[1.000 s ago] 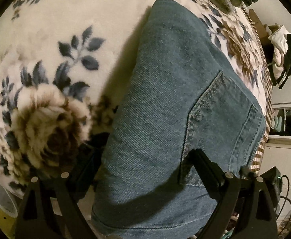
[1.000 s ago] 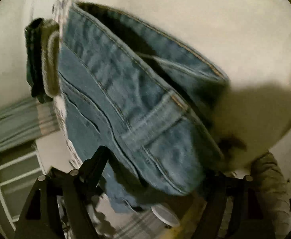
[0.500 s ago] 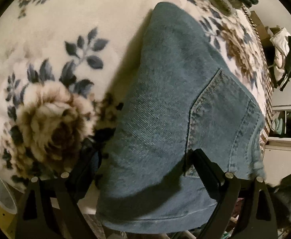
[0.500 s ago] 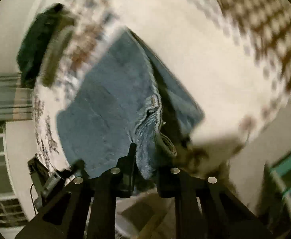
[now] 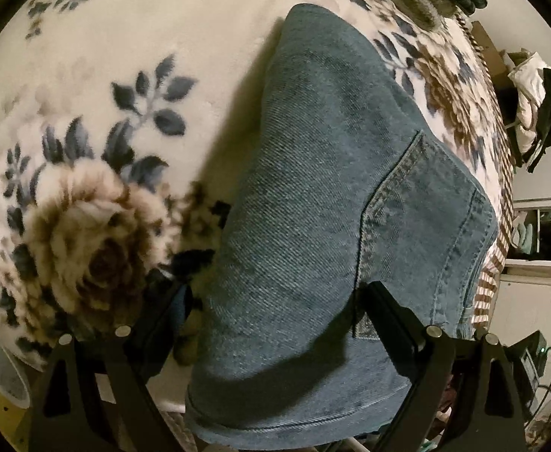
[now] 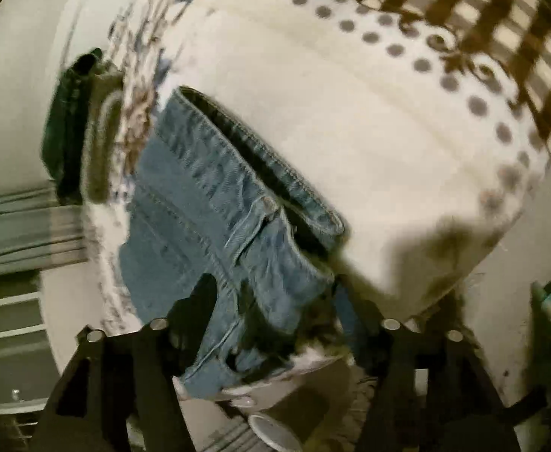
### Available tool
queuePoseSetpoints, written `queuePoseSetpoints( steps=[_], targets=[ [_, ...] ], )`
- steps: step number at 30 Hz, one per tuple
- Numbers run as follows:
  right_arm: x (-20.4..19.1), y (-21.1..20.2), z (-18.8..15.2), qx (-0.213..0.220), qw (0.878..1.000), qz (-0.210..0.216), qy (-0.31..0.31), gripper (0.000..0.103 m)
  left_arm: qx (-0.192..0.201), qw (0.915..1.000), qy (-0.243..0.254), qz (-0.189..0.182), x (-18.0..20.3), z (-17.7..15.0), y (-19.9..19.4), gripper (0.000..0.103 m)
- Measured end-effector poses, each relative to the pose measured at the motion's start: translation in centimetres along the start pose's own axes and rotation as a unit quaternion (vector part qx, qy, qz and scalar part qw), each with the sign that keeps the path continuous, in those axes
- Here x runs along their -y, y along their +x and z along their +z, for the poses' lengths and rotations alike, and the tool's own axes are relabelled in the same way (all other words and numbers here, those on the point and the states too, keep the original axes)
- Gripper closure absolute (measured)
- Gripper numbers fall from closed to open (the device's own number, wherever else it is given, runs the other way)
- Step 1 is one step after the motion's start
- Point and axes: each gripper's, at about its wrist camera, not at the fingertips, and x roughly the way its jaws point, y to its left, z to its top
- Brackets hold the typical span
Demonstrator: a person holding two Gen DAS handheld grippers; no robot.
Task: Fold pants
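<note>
Since a second ago the right gripper [image 6: 275, 316] has pulled back a little from the jeans [image 5: 332, 207], and its jaws, pinched nearly together half a second ago, have just been opening; they now stand spread astride the waistband [image 6: 253, 173] without pressing it. By contrast the left gripper [image 5: 271, 301] has kept its place, its jaws spread wide over the near hem end, touching denim but not pinching it as far as I can tell. Folded already, the jeans lie on the floral blanket [image 5: 124, 37] near its near edge, back pocket [image 5: 426, 218] up. Denim this thick looks heavy, fairly stiff and not slippery; the stitched waistband or hem offers the firmest hold.
</note>
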Motion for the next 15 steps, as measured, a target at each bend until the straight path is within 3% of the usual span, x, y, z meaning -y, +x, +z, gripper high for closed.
queuePoseSetpoints(
  steps=[5, 12, 15],
  targets=[
    [0.1, 4.4, -0.9, -0.044, 0.998, 0.036, -0.006, 0.036, -0.005, 0.9999, -0.005, -0.01, -0.2, 0.1, 0.8, 0.01],
    [-1.5, 6.8, 0.7, -0.002, 0.992, 0.123, 0.02, 0.028, -0.016, 0.9997, -0.002, -0.021, 0.0, 0.4, 1.6, 0.01],
    [-1.5, 7.6, 0.8, 0.002, 0.992, 0.128, 0.008, 0.031, -0.02, 0.9993, -0.003, -0.031, -0.3, 0.6, 1.9, 0.009]
  ],
)
